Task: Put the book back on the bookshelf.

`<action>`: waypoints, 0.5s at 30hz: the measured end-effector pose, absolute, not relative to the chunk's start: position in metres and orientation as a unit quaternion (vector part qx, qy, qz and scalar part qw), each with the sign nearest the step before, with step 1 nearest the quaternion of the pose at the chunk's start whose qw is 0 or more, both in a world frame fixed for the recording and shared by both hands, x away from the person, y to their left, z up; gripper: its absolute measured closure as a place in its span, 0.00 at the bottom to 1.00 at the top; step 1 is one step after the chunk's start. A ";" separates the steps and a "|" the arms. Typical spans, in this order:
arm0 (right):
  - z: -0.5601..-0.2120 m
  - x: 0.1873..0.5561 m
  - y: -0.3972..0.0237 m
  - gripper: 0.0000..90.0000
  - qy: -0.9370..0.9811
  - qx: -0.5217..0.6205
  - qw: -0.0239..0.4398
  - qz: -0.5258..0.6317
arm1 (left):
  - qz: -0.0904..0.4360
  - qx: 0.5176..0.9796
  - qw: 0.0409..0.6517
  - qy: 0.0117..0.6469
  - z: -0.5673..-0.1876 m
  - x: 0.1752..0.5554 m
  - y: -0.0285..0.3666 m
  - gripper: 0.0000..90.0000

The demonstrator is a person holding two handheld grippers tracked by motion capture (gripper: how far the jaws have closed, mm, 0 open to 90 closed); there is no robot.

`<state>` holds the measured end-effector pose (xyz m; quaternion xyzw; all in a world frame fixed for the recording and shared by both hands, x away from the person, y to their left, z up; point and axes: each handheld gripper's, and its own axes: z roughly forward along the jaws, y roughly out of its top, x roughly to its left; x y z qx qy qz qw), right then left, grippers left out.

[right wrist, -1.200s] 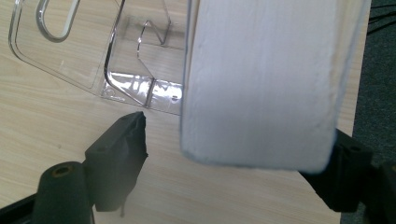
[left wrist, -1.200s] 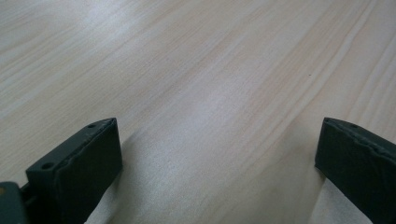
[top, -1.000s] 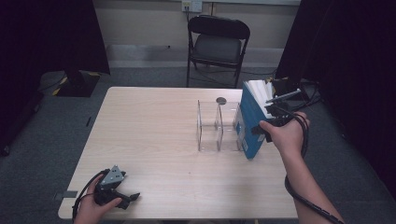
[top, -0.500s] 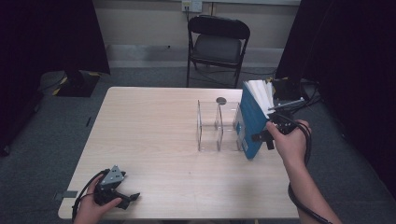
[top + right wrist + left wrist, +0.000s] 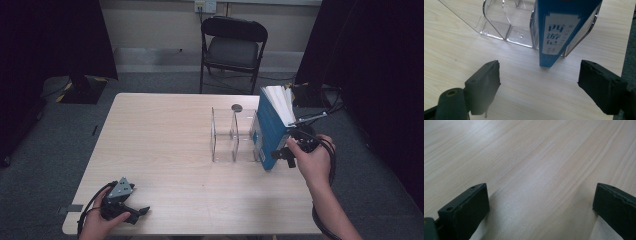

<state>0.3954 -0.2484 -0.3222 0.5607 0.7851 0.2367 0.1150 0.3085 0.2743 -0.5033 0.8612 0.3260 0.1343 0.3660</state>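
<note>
Blue book (image 5: 270, 131) upright in the rightmost slot of a clear acrylic rack (image 5: 232, 135), spine toward the near side, white page edges fanned at the top, lower corner of the spine jutting just past the rack's front onto the counter (image 5: 165, 145). In the right gripper view, same blue book (image 5: 560, 30) with a white label of printed characters on the spine, seated between clear dividers of the rack (image 5: 506, 22), two slots beside it vacant. Right gripper (image 5: 289, 153) just beside the spine, near the counter's right edge; jaws spread wide on either side of the spine's line, not touching it, nothing pressed between them (image 5: 539, 86). Bare wood between jaws and book. Small dark round disc (image 5: 236, 107) on the counter behind the rack, close to the far edge. Wide open wood across the whole left half of the counter. Left gripper (image 5: 131, 212) down at the near left corner, close to the front edge, well apart from the rack; jaws spread apart over bare wood grain (image 5: 539, 202). Black folding chair (image 5: 232, 47) beyond the far edge, dark curtains at both sides.
</note>
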 end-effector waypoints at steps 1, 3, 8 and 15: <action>-0.323 0.394 -0.249 0.19 0.787 0.558 0.118 0.235 | 0.134 0.861 0.366 0.326 -0.503 0.308 0.274 0.00; -0.324 0.392 -0.249 0.19 0.789 0.557 0.121 0.230 | 0.130 0.859 0.368 0.332 -0.504 0.308 0.274 0.00; -0.330 0.387 -0.246 0.19 0.799 0.546 0.119 0.223 | 0.130 0.863 0.361 0.327 -0.503 0.308 0.275 0.00; -0.339 0.381 -0.238 0.19 0.809 0.533 0.116 0.220 | 0.132 0.863 0.361 0.327 -0.503 0.308 0.275 0.00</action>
